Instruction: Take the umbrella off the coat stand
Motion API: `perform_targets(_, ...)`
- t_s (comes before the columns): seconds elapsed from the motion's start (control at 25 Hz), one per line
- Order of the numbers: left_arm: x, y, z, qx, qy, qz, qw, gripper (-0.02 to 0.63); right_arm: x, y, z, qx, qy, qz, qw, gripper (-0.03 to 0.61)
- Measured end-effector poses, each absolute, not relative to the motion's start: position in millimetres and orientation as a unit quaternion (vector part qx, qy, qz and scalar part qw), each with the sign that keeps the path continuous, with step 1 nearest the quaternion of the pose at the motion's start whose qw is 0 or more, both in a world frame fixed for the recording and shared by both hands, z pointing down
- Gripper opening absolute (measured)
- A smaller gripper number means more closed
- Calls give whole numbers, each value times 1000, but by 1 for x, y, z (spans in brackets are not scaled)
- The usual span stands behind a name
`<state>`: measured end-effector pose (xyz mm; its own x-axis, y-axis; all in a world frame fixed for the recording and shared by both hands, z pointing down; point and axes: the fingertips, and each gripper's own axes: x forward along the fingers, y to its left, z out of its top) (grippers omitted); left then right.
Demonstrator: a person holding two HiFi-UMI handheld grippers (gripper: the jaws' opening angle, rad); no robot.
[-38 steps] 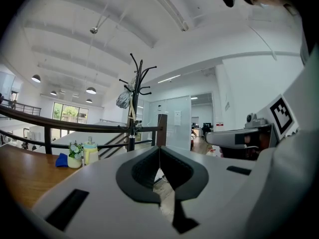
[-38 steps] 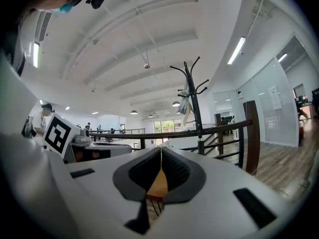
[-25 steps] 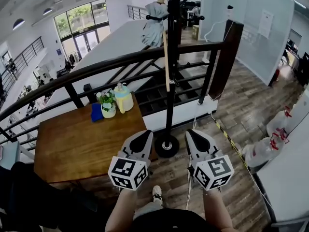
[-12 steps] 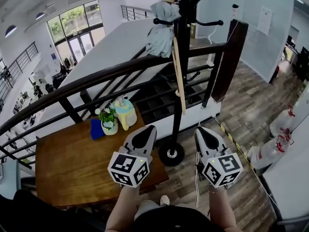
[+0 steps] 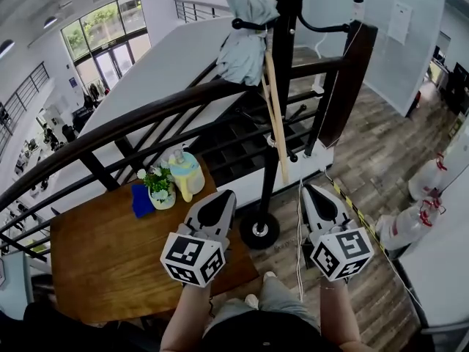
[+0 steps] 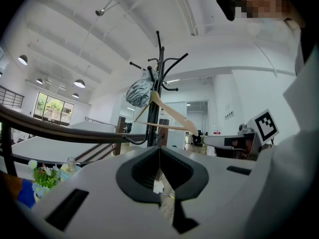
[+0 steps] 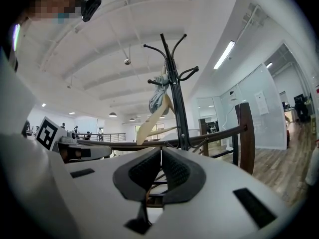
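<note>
Bright even light, fisheye distort., dark corners

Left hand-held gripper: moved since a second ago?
Yes. The left hand-held gripper has gone forward, toward the railing: in the head view the coat stand base now lies further behind its tips.

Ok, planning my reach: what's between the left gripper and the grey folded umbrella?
Bare: the left gripper view shows the umbrella unobstructed, a wooden hanger hanging beside it.
</note>
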<state>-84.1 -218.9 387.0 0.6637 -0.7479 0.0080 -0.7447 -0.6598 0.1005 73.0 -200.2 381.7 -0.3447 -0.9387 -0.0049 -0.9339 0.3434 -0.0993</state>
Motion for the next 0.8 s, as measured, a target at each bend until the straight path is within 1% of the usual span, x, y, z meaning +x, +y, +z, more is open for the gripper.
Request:
perform_targets(0.4, -78, -250, 369, 909, -415, -25, 26, 17, 68, -231, 358, -552, 832, -9, 52, 29)
perform_targets(0.8, -70, -296, 316, 905, -421, -52, -33, 17, 70, -278, 314, -528, 846, 35, 72, 29)
